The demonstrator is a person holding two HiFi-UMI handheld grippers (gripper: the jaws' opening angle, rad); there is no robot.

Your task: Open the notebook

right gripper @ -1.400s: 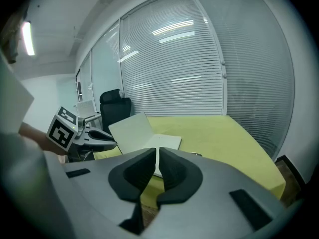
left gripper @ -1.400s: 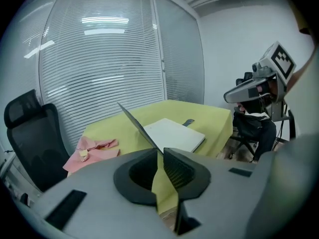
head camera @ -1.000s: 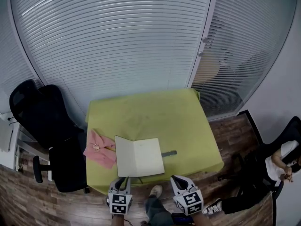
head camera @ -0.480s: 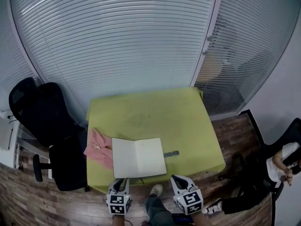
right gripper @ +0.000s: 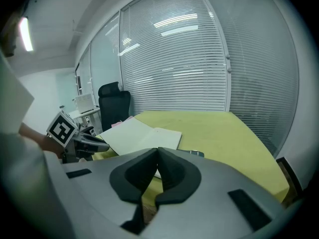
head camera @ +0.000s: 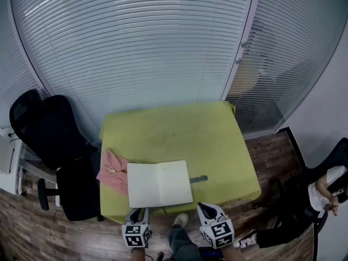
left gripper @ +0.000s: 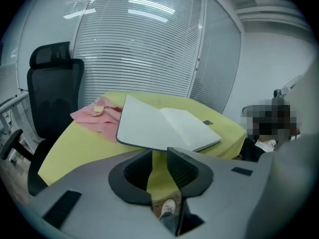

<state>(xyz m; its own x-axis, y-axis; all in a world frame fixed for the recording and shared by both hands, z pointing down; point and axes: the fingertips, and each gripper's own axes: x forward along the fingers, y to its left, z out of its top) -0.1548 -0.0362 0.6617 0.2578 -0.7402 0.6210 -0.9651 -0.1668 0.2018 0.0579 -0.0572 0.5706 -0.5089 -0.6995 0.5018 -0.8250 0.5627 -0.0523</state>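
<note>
The notebook [head camera: 159,184] lies open on the yellow-green table [head camera: 179,135], blank white pages up, close to the near edge. In the left gripper view the notebook [left gripper: 164,128] sits just beyond my left gripper [left gripper: 159,153], whose jaws are opening with nothing between them. My left gripper [head camera: 140,211] hangs off the table's front edge, below the notebook's left page. My right gripper [head camera: 204,206] is beside it to the right, jaws shut and empty [right gripper: 158,151], with the notebook [right gripper: 137,136] ahead and to its left.
A pink cloth [head camera: 111,170] lies left of the notebook, partly under its left page. A small dark object [head camera: 198,178] rests by the notebook's right edge. A black office chair [head camera: 49,140] stands left of the table, and a seated person [head camera: 321,194] is at far right.
The notebook's left page has dropped further to the left and lies flatter over the pink cloth. My left gripper has sunk a little, away from the page. The right gripper has kept still.
</note>
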